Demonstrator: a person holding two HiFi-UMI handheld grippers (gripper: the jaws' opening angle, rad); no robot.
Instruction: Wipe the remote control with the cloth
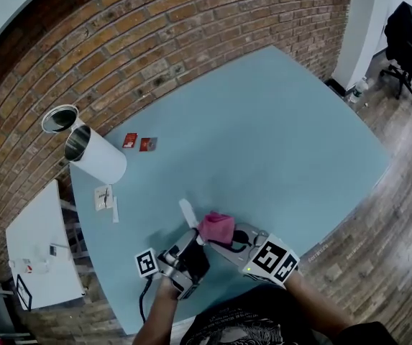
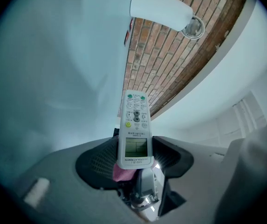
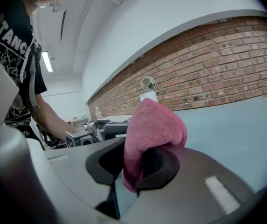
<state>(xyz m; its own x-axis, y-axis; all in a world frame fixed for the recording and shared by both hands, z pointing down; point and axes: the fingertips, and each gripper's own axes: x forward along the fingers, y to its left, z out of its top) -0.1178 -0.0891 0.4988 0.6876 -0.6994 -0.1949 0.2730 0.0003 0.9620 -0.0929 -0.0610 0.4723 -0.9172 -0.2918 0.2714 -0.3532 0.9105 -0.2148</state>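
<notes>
The remote control [image 2: 134,129] is pinched by its lower end in my left gripper [image 2: 134,161], tip angled slightly upward over the blue table's [image 1: 263,135] near edge. Just right of it, my right gripper [image 3: 135,164], tilted slightly down, is clamped on the pink cloth [image 3: 153,122].

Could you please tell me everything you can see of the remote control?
The remote control is a slim white bar, plastic by its look, with a small display at one end and green, yellow and grey buttons beyond it. The left gripper clamps it by the display end, face toward that gripper's camera, so the rest sticks out past the jaws above the blue table. The pink cloth shows just under its held end; whether they touch I cannot tell.
</notes>
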